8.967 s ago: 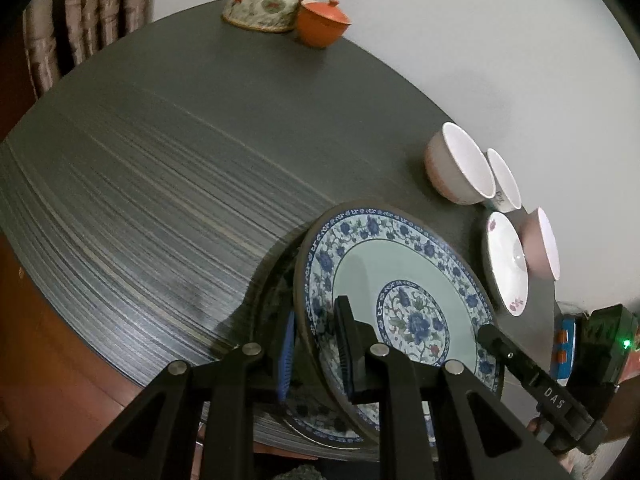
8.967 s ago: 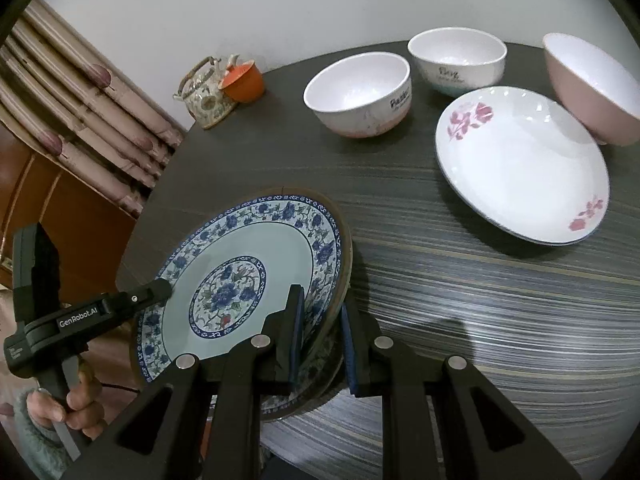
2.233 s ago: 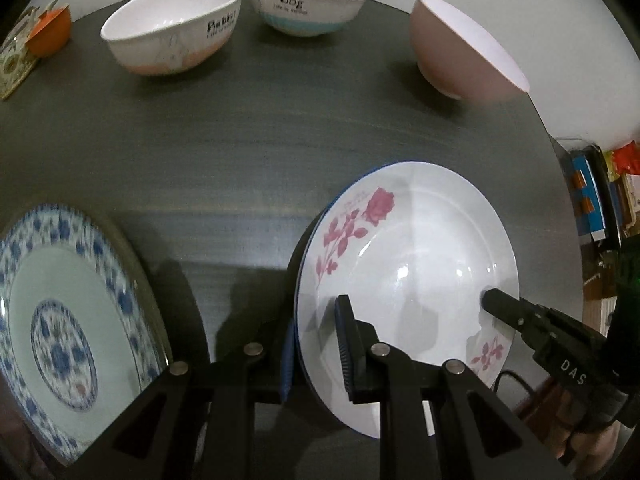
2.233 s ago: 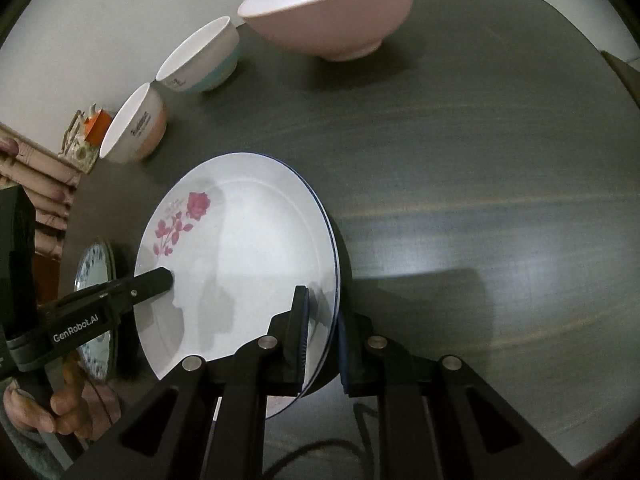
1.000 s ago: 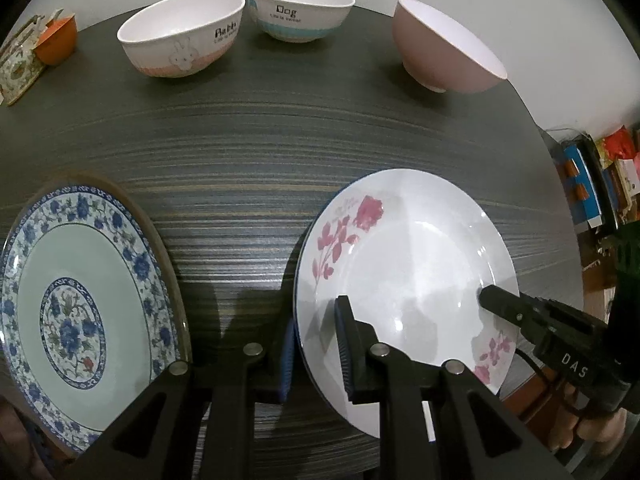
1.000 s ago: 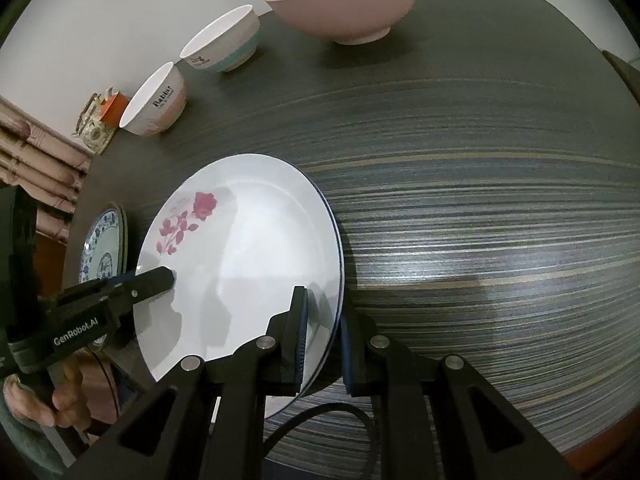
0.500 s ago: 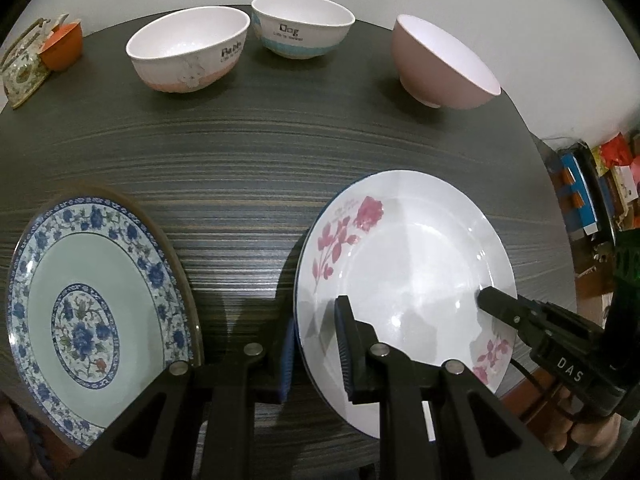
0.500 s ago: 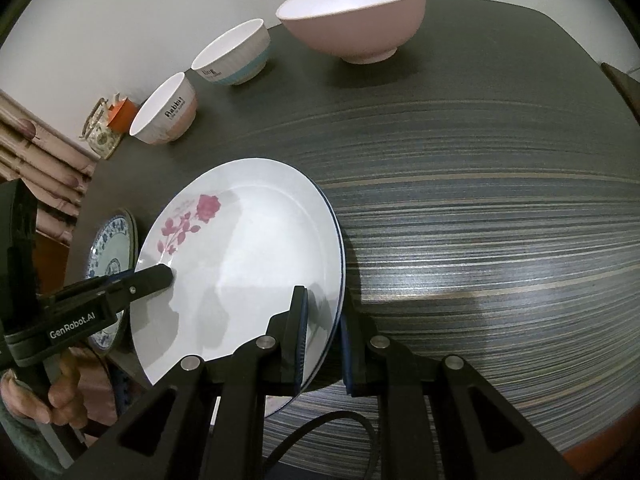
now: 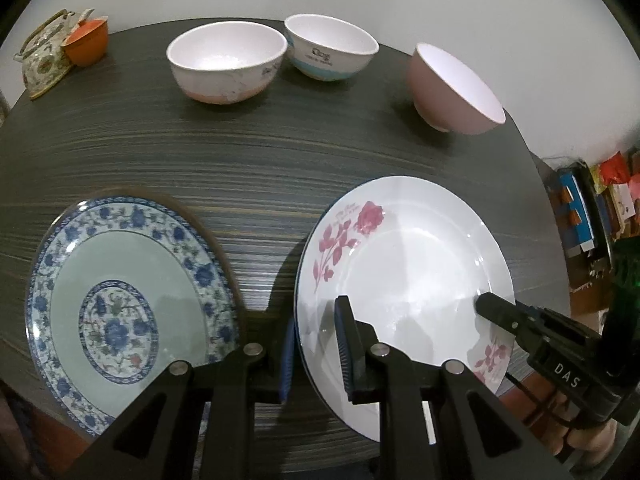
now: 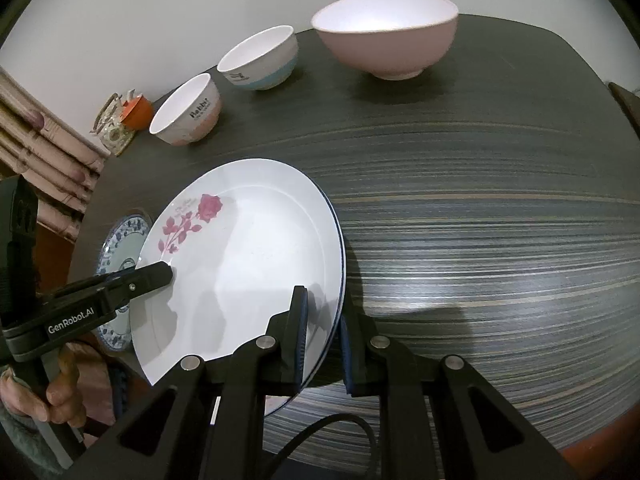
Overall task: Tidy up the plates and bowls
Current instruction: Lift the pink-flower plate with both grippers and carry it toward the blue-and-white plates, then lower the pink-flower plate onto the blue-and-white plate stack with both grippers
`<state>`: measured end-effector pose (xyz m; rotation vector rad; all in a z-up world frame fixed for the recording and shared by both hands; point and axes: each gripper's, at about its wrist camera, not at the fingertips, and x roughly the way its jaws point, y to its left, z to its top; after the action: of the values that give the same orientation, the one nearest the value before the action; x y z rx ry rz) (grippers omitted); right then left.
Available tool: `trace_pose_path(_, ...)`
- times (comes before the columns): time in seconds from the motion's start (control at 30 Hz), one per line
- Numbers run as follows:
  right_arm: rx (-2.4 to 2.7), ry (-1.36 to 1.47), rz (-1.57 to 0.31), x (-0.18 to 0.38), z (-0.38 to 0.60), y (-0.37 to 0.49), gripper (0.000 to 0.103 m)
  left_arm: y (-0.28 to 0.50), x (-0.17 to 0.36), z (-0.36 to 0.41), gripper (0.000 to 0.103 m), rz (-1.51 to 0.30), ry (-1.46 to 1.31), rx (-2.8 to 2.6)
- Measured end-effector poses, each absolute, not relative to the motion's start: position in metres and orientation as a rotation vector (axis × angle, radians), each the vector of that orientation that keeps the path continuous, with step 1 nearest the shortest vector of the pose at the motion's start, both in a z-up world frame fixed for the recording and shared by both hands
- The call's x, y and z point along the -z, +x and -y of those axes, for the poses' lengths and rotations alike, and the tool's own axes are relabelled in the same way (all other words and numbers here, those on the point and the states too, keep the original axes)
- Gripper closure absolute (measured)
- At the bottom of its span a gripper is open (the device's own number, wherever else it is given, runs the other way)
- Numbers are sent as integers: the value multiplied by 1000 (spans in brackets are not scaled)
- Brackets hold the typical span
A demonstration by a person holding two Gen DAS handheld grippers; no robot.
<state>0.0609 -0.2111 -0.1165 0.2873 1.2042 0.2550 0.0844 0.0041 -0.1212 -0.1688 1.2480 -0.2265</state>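
A white plate (image 9: 412,264) printed with a pink rose spray near one rim and a smaller pink sprig at the opposite rim, edged by a thin blue line, is gripped from two sides above the near part of a dark, wood-grain table (image 9: 248,168). The left gripper (image 9: 314,350) is clamped on the plate's near-left rim, one blue-padded finger under it and one over it; the right gripper (image 10: 322,334) pinches the opposite rim the same way. The plate sits tilted, its shadow falling on the table beneath.

The left wrist view shows a blue-and-white floral plate (image 9: 128,312) with a pale green centre lying flat to the left of the white plate, apart from it, at the table's near edge. Beyond stand three bowls in a row: a white bowl with a peach base (image 9: 226,66), a white bowl with a blue band (image 9: 330,52) just beside it, and a pink bowl (image 9: 452,90) well to the right. A patterned teapot (image 9: 42,60) and an orange cup (image 9: 86,42) touch at the far left corner. This view also takes in clutter (image 9: 588,216) off the table's right edge.

The right wrist view adds the hand (image 10: 44,392) holding the left gripper, a curtain (image 10: 44,164) behind the teapot, and only a sliver of the floral plate behind the white one.
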Motion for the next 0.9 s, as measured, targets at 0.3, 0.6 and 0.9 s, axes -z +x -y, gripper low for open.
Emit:
trace_pose_path(0.3, -290, 261, -1189, 101, 182, 67, 88, 79, 107, -43, 85, -1208, -217, 180)
trace_pose_path(0.6, -364, 215, -1187, 89, 133, 72, 88, 69, 91, -97, 85, -1172, -295, 96)
trace_pose_path(0.9, -435, 156, -1189, 83, 83, 73, 88, 54, 94, -150, 85, -1151, -365, 15)
